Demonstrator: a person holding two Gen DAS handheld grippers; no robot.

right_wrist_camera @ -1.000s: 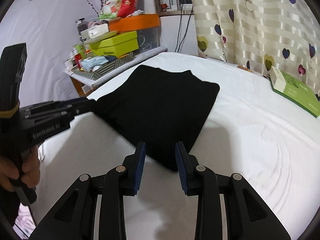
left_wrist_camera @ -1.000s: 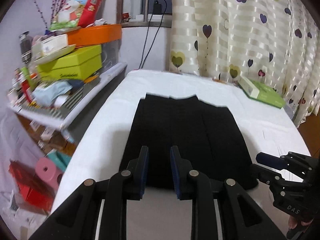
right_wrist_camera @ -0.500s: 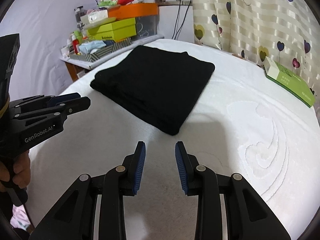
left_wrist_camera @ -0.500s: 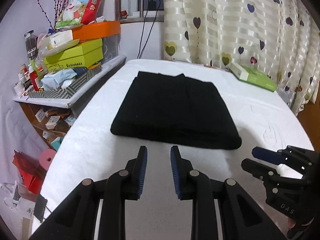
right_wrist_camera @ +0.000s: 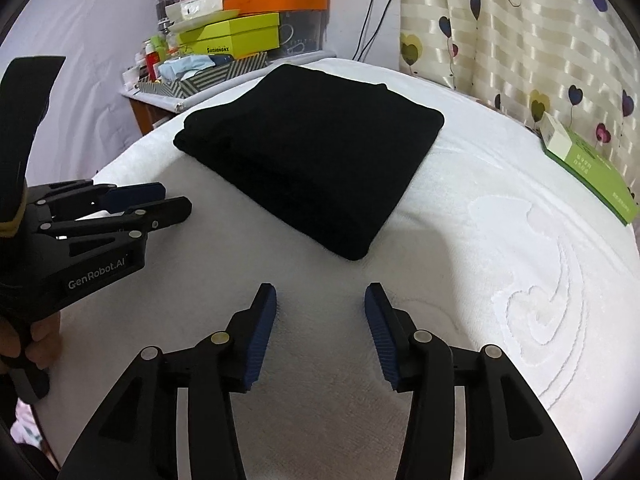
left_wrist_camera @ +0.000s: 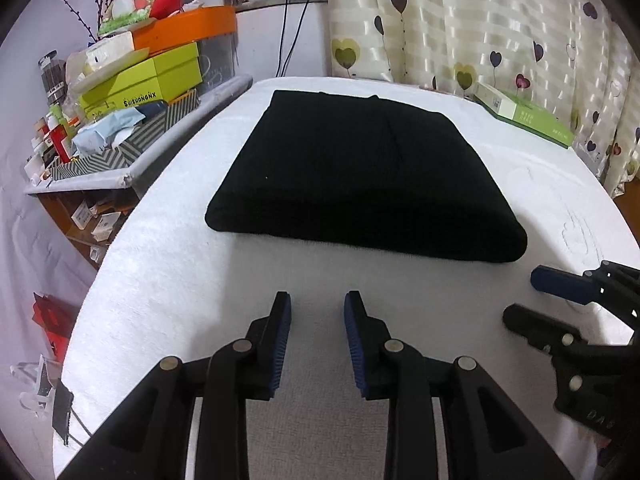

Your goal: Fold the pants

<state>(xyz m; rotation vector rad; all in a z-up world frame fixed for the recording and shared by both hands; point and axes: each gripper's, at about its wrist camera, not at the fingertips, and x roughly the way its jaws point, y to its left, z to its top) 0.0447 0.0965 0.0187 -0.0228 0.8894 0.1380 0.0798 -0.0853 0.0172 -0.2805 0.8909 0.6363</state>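
Observation:
The black pants (left_wrist_camera: 360,176) lie folded into a flat rectangle on the white bed cover (left_wrist_camera: 168,280); they also show in the right wrist view (right_wrist_camera: 312,152). My left gripper (left_wrist_camera: 316,304) is open and empty, hovering over the cover just short of the fold's near edge. My right gripper (right_wrist_camera: 320,296) is open and empty, short of the pants' near right corner. The right gripper also shows at the right edge of the left wrist view (left_wrist_camera: 560,304), and the left gripper at the left of the right wrist view (right_wrist_camera: 168,200).
A cluttered shelf (left_wrist_camera: 120,132) with yellow-green and orange boxes stands left of the bed. A green box (left_wrist_camera: 524,116) lies on the bed's far right by the heart-patterned curtain (left_wrist_camera: 500,24). A cable (left_wrist_camera: 292,20) hangs at the back wall.
Both grippers have drawn back from the pants' near edge, which they were over a second ago. The right gripper's jaws have opened wider. The pants lie still, folded.

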